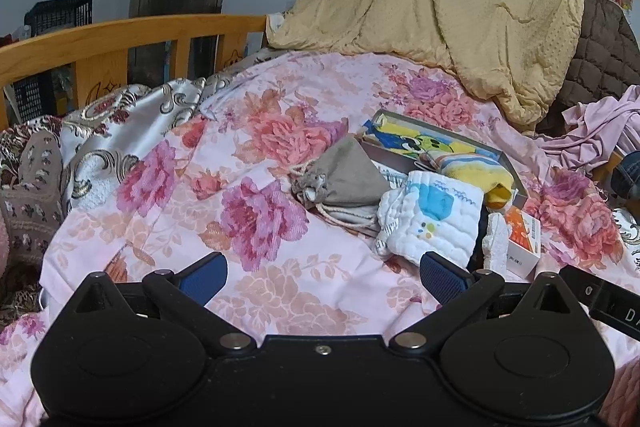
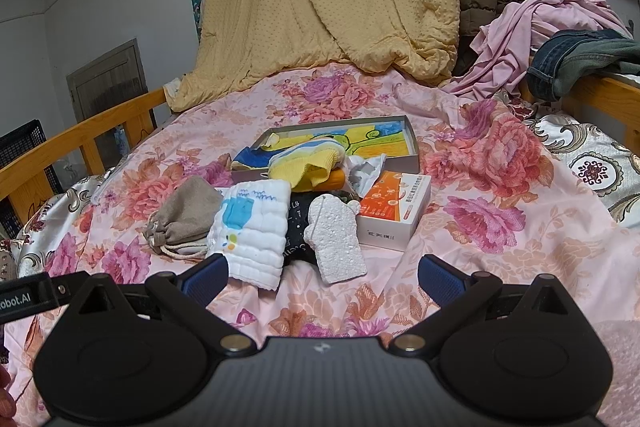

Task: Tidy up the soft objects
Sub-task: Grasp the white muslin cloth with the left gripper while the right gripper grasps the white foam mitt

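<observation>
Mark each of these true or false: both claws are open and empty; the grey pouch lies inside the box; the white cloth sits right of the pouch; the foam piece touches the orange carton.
1. Both claws, left and right, are open and empty. True.
2. The grey pouch lies inside the box. False: it lies on the bedspread, in front of the box.
3. The white cloth sits right of the pouch. True.
4. The foam piece touches the orange carton. True.
</observation>
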### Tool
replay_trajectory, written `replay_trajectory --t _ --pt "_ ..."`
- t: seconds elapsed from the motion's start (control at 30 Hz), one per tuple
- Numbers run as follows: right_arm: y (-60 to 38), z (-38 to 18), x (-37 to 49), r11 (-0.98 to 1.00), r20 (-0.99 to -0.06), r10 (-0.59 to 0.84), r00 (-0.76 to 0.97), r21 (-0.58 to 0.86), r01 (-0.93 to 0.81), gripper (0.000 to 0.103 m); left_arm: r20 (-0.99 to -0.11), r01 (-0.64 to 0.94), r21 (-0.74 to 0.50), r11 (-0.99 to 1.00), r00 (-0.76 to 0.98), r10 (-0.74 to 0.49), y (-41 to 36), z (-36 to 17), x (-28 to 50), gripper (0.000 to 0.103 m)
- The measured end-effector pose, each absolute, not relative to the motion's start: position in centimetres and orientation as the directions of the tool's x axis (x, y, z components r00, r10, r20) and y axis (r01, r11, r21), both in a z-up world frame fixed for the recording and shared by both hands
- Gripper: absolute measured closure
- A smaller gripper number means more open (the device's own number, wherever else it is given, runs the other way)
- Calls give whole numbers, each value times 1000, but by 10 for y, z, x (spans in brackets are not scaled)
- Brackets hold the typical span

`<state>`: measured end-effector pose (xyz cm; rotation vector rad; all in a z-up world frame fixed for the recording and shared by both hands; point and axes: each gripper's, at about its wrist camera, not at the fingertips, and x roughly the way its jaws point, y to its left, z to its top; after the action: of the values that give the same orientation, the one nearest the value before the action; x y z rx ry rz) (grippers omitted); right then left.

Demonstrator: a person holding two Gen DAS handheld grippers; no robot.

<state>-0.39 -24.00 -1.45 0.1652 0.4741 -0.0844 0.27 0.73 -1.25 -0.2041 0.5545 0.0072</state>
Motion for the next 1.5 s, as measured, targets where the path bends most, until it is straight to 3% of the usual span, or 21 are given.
replay_trajectory --t 0.17,0.47,0.93,1.2,1.5 --pt "-226 -16 1 983 -477 -49 878 131 125 0 -531 -51 -181 982 845 -54 5 -16 4 1" --pt "-237 -29 32 974 -587 -40 809 157 162 0 -507 14 -166 986 857 -98 -6 -26 27 1" --pt "-236 -53 103 996 -610 -59 790 15 86 0 -403 314 -120 942 852 -335 -43 -32 109 1" --pt "-255 -72 139 995 -700 18 714 86 59 0 -464 380 -166 910 784 -412 -42 -56 150 1" --pt "-265 -81 167 998 -722 69 688 60 -36 3 -505 518 -125 846 701 -504 -57 -63 166 1"
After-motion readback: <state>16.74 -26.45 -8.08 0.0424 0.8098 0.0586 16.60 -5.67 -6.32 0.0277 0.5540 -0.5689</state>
